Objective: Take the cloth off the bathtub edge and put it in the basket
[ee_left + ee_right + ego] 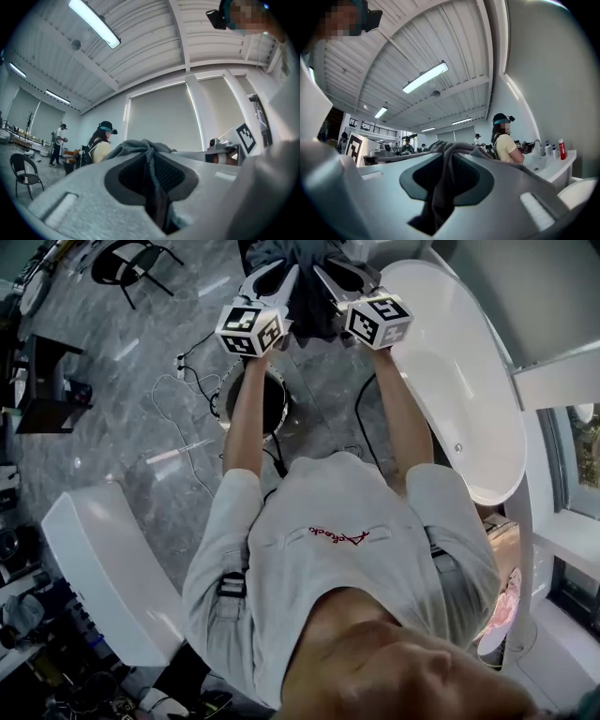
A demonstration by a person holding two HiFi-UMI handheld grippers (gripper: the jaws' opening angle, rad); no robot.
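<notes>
**A:** While both arms reach toward the top of the head view, what do the tongs have?

**B:** The left tongs (150, 155) are nearly closed, clamped on a fold of the dark grey cloth (306, 298). The right tongs (444, 159) are pinched on another fold of the same cloth. It hangs between them at top centre of the head view.

**A:** Where is that against the tub and basket?

**B:** It is just left of the white bathtub (469, 399). The round dark basket (274, 401) sits lower in the frame, partly behind the left forearm.

**A:** And the room?

**B:** The floor (131, 409) is grey marble with cables (183, 413) trailing over it, and a black chair (131, 263) stands upper left. In the right gripper view a white surface (555, 169) at right carries bottles (561, 149). Tube lights (425, 77) run along the ribbed ceiling, and a person (505, 145) in a yellow shirt stands near the surface.
</notes>
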